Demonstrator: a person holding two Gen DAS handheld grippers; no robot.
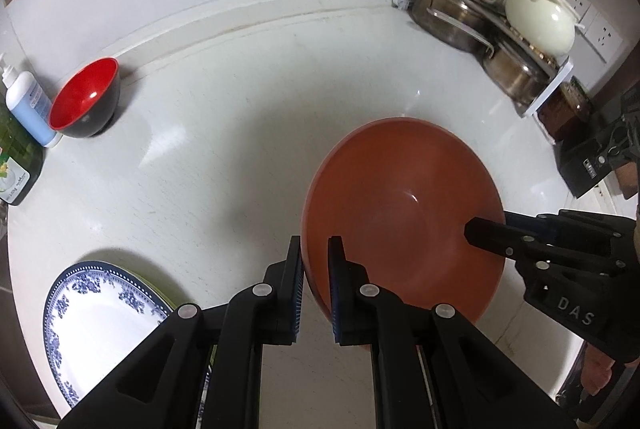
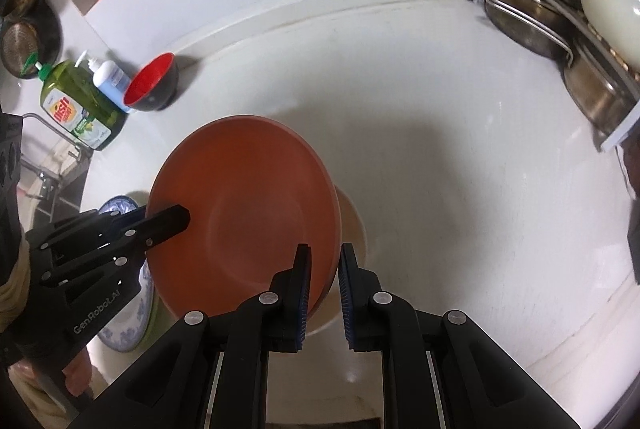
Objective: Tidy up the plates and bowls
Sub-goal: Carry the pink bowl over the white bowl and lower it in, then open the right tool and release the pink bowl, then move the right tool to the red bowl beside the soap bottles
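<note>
A large orange plate is held above the white counter by both grippers. My left gripper is shut on its left rim, and my right gripper is shut on its right rim. Each gripper shows in the other's view, the right and the left. A beige plate lies on the counter under the orange plate. A blue-patterned white plate on a green plate lies at the lower left. A red-and-black bowl stands at the back left.
A dish rack with steel pans and cream pots fills the back right corner. A blue-white pump bottle and a green dish-soap bottle stand by the bowl. A sink tap is at the left.
</note>
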